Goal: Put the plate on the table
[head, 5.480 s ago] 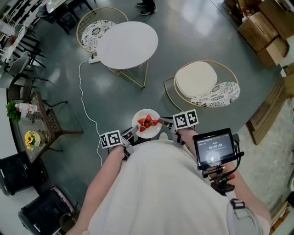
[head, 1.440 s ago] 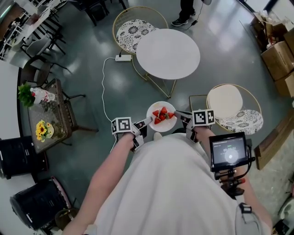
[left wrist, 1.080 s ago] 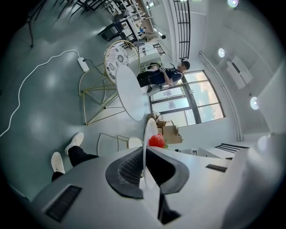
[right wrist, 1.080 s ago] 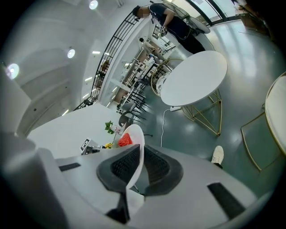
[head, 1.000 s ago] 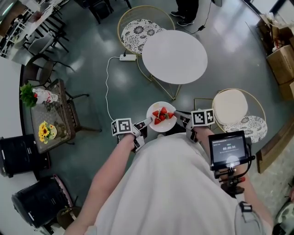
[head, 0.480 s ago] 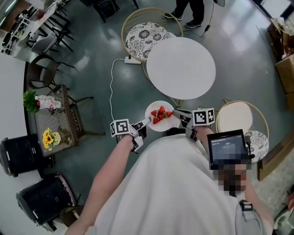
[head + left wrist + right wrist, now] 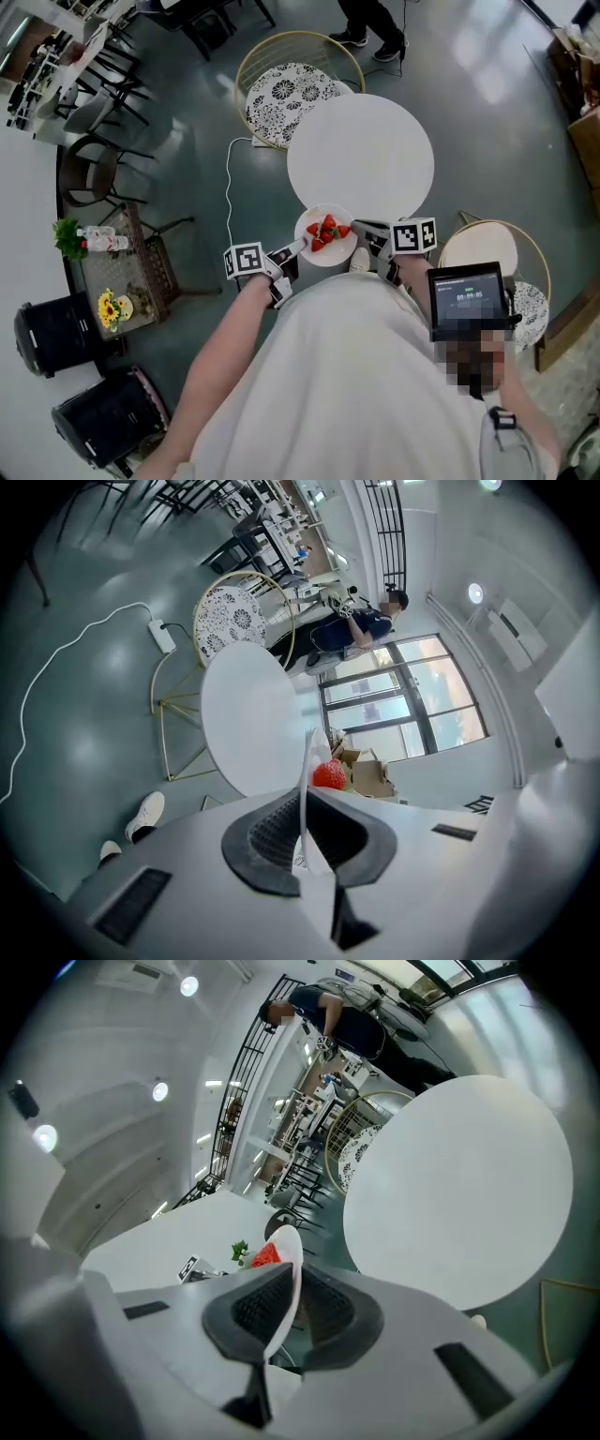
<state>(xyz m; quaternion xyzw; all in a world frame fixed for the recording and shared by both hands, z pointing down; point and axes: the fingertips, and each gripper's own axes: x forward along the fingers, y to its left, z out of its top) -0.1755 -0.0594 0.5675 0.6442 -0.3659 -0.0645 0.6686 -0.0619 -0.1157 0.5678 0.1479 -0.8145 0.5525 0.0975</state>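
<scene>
A white plate with several strawberries hangs in the air at the near edge of the round white table. My left gripper is shut on the plate's left rim and my right gripper is shut on its right rim. In the left gripper view the plate's edge stands clamped between the jaws, with the table beyond. In the right gripper view the plate rim is likewise clamped, and the table fills the right side.
A gold-framed chair with a patterned cushion stands behind the table, another chair at the right. A white cable and power strip lie on the floor. A person's legs show beyond the table. A side table with flowers is at left.
The table has come nearer across the frames; the plate, held by both grippers all along, now overlaps the table's near edge.
</scene>
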